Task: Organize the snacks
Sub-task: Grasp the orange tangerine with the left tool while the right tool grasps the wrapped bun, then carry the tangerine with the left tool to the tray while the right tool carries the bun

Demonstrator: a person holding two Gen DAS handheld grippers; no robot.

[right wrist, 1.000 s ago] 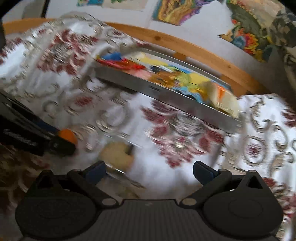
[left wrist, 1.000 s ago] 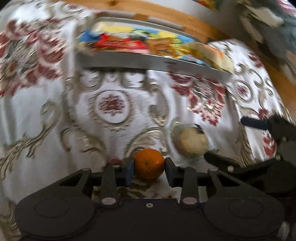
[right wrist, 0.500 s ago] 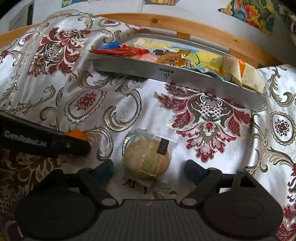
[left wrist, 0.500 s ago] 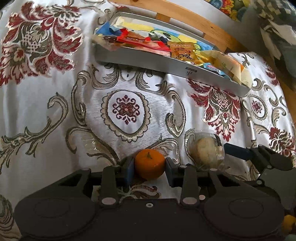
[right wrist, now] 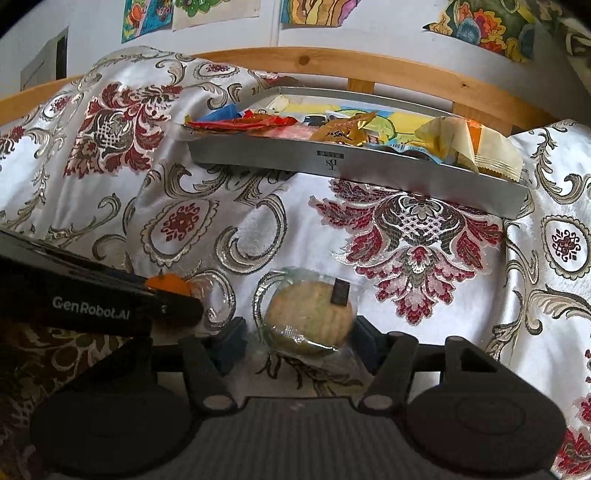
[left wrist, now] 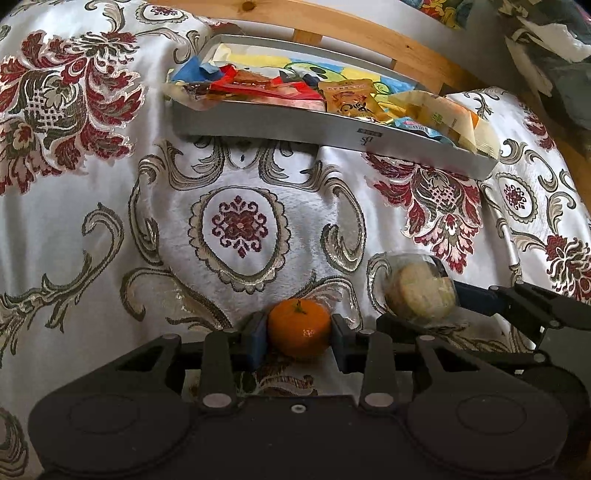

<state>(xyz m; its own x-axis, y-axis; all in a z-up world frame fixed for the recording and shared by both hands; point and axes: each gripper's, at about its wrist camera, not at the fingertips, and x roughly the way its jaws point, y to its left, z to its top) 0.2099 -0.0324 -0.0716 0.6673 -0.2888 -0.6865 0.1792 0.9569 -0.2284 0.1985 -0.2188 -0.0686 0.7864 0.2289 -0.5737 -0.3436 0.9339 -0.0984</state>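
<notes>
Snacks first: your left gripper (left wrist: 299,338) is clamped on a small orange mandarin (left wrist: 299,327), both blue pads pressed against its sides, the fruit sitting low on the patterned cloth (left wrist: 240,258) with its stem up. Your right gripper (right wrist: 301,338) sits just to the right of it, jaws apart around a round cookie in clear wrap (right wrist: 308,319); the left pad stands clear of the wrapper, and you cannot tell from either view whether the right pad touches it. The cookie lies flat on the cloth, a small dark label on its upper right side.

From the right wrist view, your left gripper's black body crosses the lower left, and only the top of the mandarin shows above it. From the left wrist view, the cookie is just beside the mandarin, with your right gripper's fingers (left wrist: 476,295) reaching in on both sides of it.

Farther out, well apart from both pieces, a long grey tray (right wrist: 369,171) rests on the cloth, heaped with wrapped snacks (right wrist: 351,129) in red, blue, gold and pale yellow. Behind the tray runs a wooden rail (right wrist: 332,70), and above that a white wall with colourful drawings (right wrist: 310,11).
</notes>
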